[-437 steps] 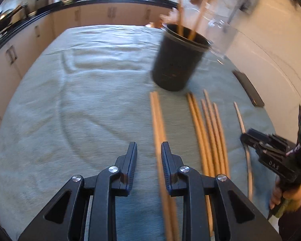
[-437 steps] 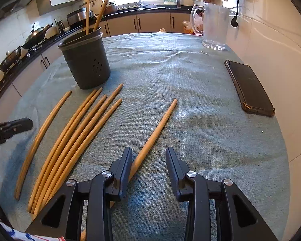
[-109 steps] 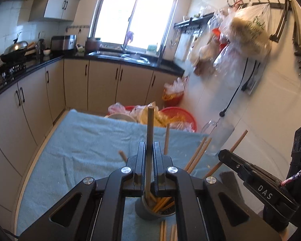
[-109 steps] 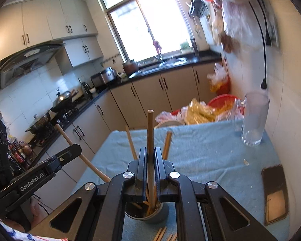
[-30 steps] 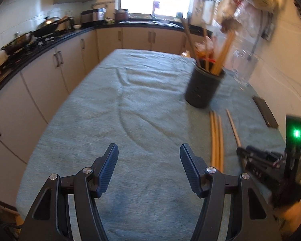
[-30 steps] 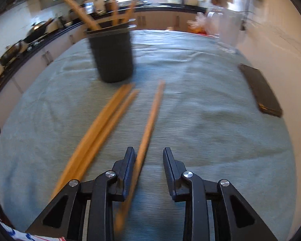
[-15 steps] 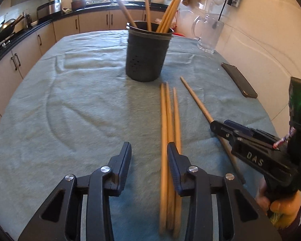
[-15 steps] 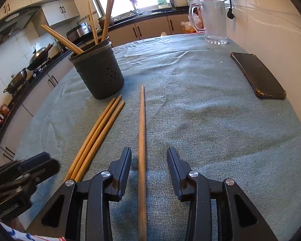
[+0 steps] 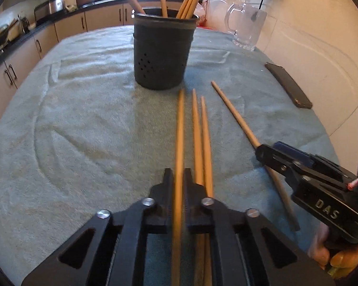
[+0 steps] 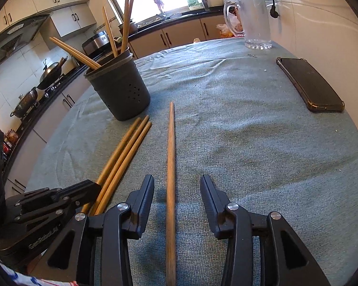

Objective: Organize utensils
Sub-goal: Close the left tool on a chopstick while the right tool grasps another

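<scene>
On the blue-green cloth, three wooden chopsticks lie side by side before a dark perforated holder (image 9: 163, 52) that has several chopsticks standing in it. My left gripper (image 9: 177, 178) is shut on the leftmost chopstick (image 9: 180, 124); the other two (image 9: 202, 131) lie just right of it. A single chopstick (image 10: 171, 147) lies apart, running between the fingers of my right gripper (image 10: 176, 183). Those jaws stand open, and the pads do not touch it. The right wrist view shows the holder (image 10: 118, 88) at the left and the left gripper (image 10: 93, 188) over the three chopsticks (image 10: 124, 157).
A black phone (image 10: 310, 85) lies near the table's right edge by the white wall. A glass pitcher (image 10: 255, 23) stands at the far right corner. Kitchen cabinets and a stove line the left side beyond the table edge. A hand (image 9: 327, 252) holds the right gripper (image 9: 265, 153).
My left gripper came forward and down over the three chopsticks, and its jaws closed on the leftmost one. The right gripper's jaws widened around the single chopstick and barely shifted.
</scene>
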Demonstrator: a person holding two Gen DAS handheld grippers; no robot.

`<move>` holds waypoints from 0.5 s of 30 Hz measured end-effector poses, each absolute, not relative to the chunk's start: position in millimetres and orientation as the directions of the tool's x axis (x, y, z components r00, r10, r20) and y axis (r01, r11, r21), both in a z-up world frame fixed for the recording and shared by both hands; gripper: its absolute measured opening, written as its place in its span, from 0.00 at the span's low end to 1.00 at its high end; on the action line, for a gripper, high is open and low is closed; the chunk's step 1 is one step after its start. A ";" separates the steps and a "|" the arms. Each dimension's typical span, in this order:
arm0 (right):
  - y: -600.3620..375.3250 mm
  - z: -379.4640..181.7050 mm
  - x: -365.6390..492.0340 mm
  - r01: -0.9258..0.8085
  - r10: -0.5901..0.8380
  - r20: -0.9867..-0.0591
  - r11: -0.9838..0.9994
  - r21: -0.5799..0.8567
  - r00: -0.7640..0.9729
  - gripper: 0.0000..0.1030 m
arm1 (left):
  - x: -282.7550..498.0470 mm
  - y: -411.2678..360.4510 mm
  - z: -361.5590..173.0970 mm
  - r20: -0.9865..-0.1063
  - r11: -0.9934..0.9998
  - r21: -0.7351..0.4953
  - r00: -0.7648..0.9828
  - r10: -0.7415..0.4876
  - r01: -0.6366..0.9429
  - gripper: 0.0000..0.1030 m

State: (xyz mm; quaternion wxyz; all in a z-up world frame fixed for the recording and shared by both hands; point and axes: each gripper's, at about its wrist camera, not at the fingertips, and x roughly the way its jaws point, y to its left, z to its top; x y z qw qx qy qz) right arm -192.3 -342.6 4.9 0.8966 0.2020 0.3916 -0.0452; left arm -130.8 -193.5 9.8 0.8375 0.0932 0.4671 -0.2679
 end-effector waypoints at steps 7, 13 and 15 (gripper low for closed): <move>-341.8 5.0 -191.7 0.241 0.070 -0.724 0.917 0.317 0.687 0.42 | -116.0 -200.0 11.0 -0.848 0.857 -0.123 0.396 -0.352 0.500 0.07; -337.8 5.6 -190.2 0.245 0.054 -0.730 0.923 0.297 0.681 0.42 | -118.2 -162.6 14.2 -0.854 0.903 -0.192 0.389 -0.347 0.384 0.06; -335.8 5.9 -189.3 0.247 0.042 -0.735 0.928 0.280 0.676 0.41 | -120.3 -141.2 14.4 -0.859 0.926 -0.204 0.396 -0.326 0.319 0.06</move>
